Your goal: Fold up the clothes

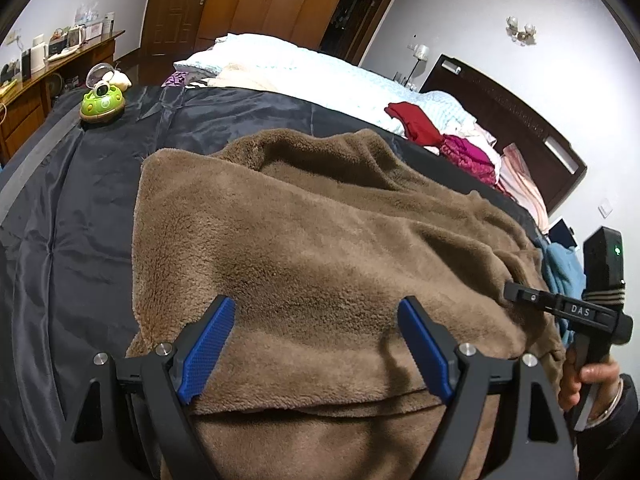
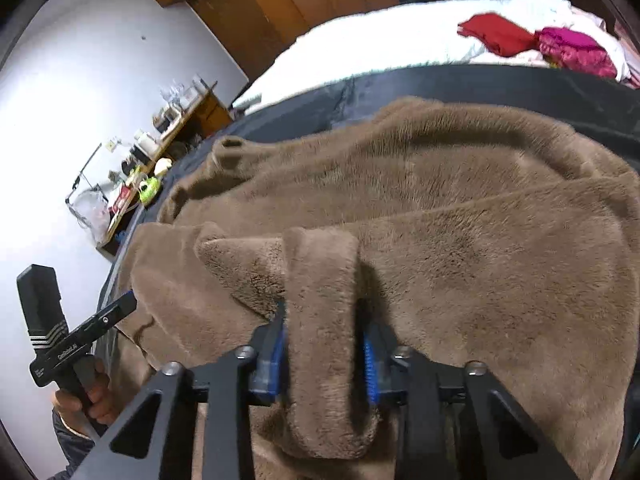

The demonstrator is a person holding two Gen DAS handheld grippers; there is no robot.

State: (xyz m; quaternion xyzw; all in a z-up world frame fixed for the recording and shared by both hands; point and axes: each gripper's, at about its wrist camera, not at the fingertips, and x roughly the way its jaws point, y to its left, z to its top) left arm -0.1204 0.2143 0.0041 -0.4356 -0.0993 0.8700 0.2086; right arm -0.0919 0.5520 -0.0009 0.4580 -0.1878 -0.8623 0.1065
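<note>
Right gripper clamped on a fold of brown fleece, left gripper spread wide above it.

Both grippers slant downward over a brown fleece garment (image 1: 320, 240) that lies rumpled on a dark bedspread (image 1: 80, 200). The left gripper (image 1: 316, 348) hangs over the near edge of the fleece with its blue pads (image 1: 208, 348) well apart and nothing between them; the cloth lies under the gap, and whether the tips touch it cannot be told. The right gripper (image 2: 324, 344) has its jaws drawn in on a raised ridge of the same fleece, which stands up between the blue pads (image 2: 370, 364) and folds over them toward the camera. In the left wrist view, a hand (image 1: 580, 376) grips the right tool's handle at the garment's right edge. Red clothes (image 1: 416, 120) and magenta clothes (image 1: 472, 156) lie well apart, near the headboard (image 1: 520, 120).
</note>
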